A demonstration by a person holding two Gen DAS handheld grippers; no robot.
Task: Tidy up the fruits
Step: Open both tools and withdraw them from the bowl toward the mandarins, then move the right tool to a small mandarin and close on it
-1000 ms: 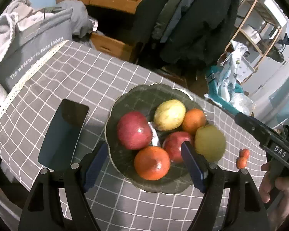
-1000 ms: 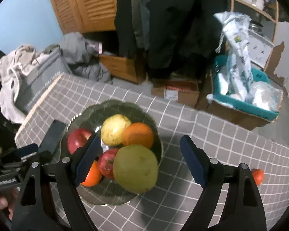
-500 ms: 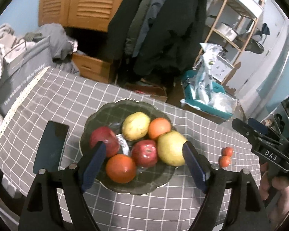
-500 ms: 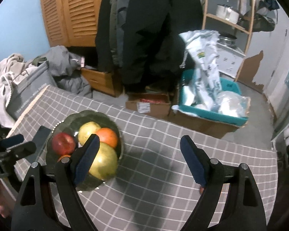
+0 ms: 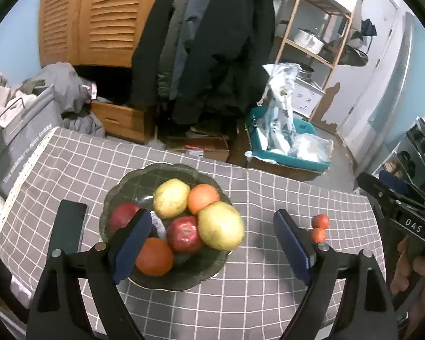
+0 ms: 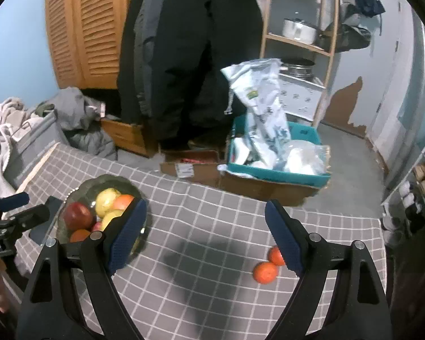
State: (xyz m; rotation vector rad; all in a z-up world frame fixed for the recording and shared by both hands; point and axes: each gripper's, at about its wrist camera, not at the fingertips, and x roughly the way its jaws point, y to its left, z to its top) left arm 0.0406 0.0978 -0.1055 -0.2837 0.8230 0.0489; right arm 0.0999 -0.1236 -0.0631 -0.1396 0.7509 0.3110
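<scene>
A dark green bowl on the checked tablecloth holds two red apples, two oranges, a yellow fruit and a large yellow-green pear. My left gripper hovers above the bowl. Its jaws are opening and touch no fruit. Two small oranges lie loose on the cloth to the right. In the right wrist view the bowl is at the left behind one finger. My right gripper stands open over bare cloth, with the small oranges beside its right finger.
A dark phone lies left of the bowl. Beyond the table's far edge are a grey bag, a cardboard box, a teal crate of plastic bags, hanging coats and a wooden shelf. A hand holds each gripper at the frame edges.
Both grippers have lifted and drawn back from the bowl, which now looks smaller. The left jaws have widened. The right view has swung right, bringing the two small oranges into sight.
</scene>
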